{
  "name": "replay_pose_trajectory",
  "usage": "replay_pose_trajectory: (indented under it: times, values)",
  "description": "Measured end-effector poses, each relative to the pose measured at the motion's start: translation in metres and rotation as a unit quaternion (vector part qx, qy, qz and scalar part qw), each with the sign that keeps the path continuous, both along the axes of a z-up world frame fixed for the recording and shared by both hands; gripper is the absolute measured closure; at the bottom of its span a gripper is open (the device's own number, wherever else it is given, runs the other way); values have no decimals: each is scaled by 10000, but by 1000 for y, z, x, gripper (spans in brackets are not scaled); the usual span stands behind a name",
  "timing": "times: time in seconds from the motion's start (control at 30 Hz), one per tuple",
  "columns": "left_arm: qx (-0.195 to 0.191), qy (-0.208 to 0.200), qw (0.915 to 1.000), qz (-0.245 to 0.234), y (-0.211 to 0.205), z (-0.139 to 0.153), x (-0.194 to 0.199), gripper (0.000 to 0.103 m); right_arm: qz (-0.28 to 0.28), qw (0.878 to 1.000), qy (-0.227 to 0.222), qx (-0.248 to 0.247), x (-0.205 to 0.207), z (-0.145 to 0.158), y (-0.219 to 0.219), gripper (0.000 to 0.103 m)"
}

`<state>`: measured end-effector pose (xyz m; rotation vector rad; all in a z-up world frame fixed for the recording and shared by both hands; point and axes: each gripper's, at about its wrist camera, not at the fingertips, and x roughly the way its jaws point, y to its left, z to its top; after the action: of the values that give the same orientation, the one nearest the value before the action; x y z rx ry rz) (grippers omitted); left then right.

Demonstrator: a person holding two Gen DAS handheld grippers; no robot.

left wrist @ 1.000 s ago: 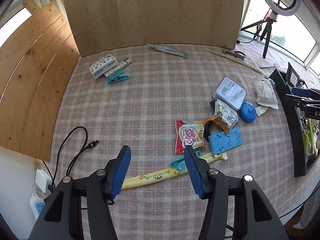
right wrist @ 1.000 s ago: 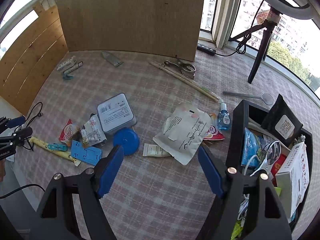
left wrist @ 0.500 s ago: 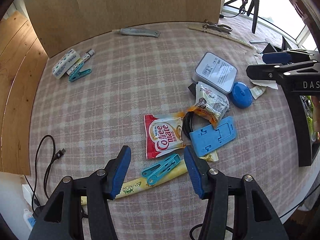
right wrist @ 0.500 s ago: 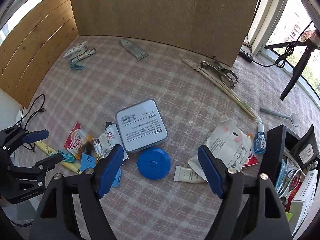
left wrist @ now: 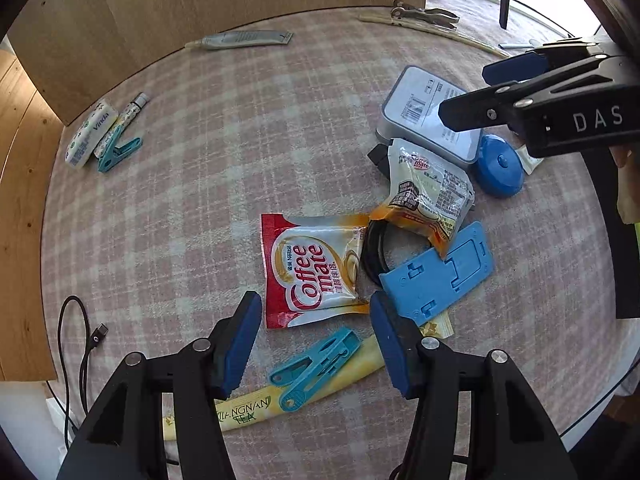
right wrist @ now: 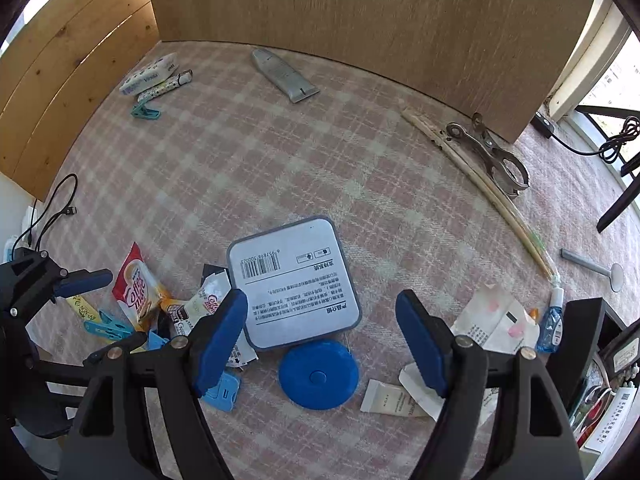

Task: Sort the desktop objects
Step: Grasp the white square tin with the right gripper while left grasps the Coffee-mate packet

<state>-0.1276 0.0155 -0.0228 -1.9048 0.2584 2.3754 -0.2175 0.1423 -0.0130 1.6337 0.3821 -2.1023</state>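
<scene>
Here, both claws gape empty over the cluttered plaid tablecloth, left widening.

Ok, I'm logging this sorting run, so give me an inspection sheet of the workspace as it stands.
Surface: checked cloth, wrinkle-free.
Job's things: grey tin, blue disc, Coffee-mate sachet, teal clip lying on tea stick, phone stand, tube.
Clutter: organizer at right, already filled.
Tongs: left tongs opening above the sachet and clip, nothing between; right tongs open over the tin and disc, empty.
Cables: black USB lead at the left edge.
Surroundings: wood panels behind, window at right.
</scene>
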Motion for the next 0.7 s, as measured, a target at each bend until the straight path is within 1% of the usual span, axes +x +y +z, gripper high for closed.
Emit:
replay_pose_trajectory:
  times: [0.13, 0.17, 0.27, 0.4, 0.5, 0.63, 0.7]
  values:
    - [-45, -31, 10000, -8, 1, -5, -1, 49, 268, 9995, -80, 130, -1, -9, -11, 27]
    - [-48, -36, 10000, 26, 0, -6, -2, 49, 303, 9994, -61, 138, -1, -9, -13, 25]
    - [-12, -11, 9999, 107, -2, -5, -6, 48, 273, 9995, -74, 139, -7, -9, -15, 25]
    - [-96, 38, 9998, 192, -3, -3, -13, 49, 177, 9996, -207, 70, -16, -9, -15, 25]
    - [-25, 83, 9998, 199, -1, 1, -18, 49, 317, 9990, -309, -41, -11, -8, -22, 25]
    - [-26, 90, 9997, 204, 1, 1, -21, 49, 549, 9979, -223, 279, -5, -13, -34, 24]
    - [-29, 71, 9996, 288, -1, -1, -23, 51, 472, 9979, -227, 375, -9, -17, -33, 24]
